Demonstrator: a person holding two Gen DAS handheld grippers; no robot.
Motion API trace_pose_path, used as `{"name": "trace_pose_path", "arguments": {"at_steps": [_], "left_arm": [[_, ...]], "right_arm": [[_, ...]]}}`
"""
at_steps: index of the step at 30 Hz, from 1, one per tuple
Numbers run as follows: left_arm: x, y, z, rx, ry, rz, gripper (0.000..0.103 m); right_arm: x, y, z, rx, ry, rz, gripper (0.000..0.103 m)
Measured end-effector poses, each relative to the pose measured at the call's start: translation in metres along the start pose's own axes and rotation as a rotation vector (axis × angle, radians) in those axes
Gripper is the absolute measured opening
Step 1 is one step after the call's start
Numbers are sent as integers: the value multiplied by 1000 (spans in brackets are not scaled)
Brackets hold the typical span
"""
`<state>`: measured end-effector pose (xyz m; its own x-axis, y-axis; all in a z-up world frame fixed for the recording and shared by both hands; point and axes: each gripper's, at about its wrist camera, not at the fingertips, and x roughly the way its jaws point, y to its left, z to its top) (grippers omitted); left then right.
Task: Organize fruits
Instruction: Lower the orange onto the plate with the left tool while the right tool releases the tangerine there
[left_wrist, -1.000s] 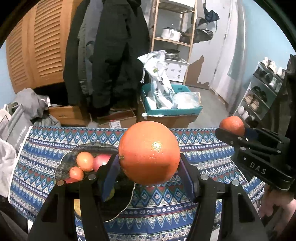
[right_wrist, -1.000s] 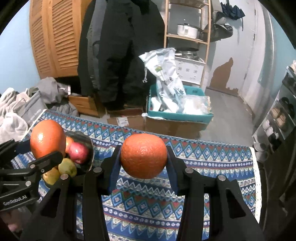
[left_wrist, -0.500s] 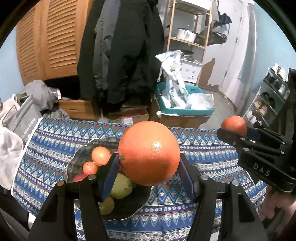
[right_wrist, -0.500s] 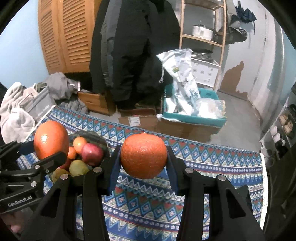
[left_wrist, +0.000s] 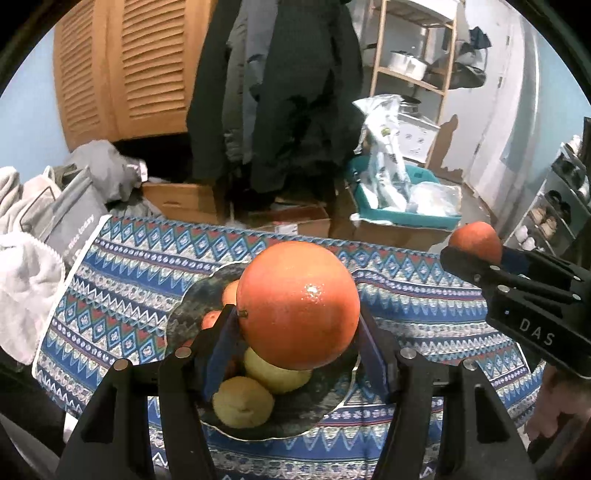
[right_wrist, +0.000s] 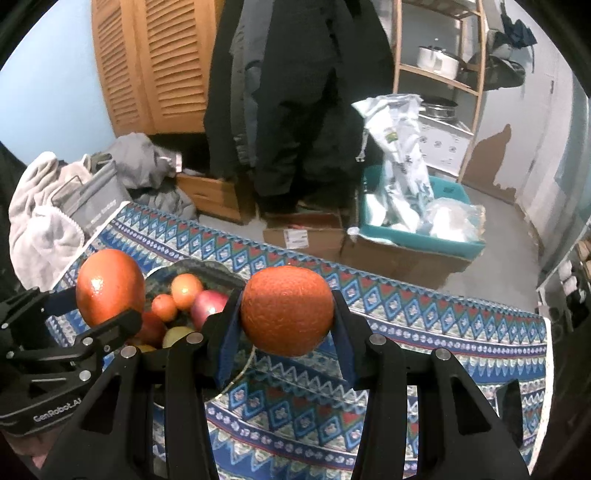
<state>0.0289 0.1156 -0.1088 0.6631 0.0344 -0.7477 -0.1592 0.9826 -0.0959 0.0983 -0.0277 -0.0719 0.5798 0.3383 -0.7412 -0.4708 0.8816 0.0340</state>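
A lived-in home, likely an entryway or storage room: dark coats (left_wrist: 280, 92) hang beside louvered wooden doors (left_wrist: 122, 66), a shoe rack (left_wrist: 557, 206) stands far right, and cardboard boxes (right_wrist: 306, 232) sit beyond the patterned tablecloth (right_wrist: 424, 325).

- Patterned blue cloth (left_wrist: 122, 280) covering the bench before me.
- Dark coats (left_wrist: 280, 92) hanging behind, beside louvred wooden doors (left_wrist: 129, 66).
- Teal bin (right_wrist: 417, 236) on a cardboard box (right_wrist: 399, 262), holding a crumpled white bag (right_wrist: 399, 162).
- Wooden shelf (right_wrist: 439, 70) carrying a pot (right_wrist: 437, 59).
- Grey and white laundry (left_wrist: 29, 229), far left.
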Motion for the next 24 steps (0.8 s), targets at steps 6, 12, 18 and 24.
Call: {"name": "trace_pose_path", "arguments": {"at_steps": [6, 12, 18, 24], "left_arm": [[18, 19, -6, -21, 45, 40, 64], [39, 32, -15, -40, 99, 71, 64], [56, 40, -24, -47, 152, 95, 64], [65, 44, -28, -61, 193, 87, 64]], "right_arm": [[27, 11, -3, 3, 50, 39, 44], [55, 24, -14, -7, 110, 76, 44], [80, 33, -25, -18, 169, 87, 45], [96, 39, -33, -25, 212, 100, 45]]}}
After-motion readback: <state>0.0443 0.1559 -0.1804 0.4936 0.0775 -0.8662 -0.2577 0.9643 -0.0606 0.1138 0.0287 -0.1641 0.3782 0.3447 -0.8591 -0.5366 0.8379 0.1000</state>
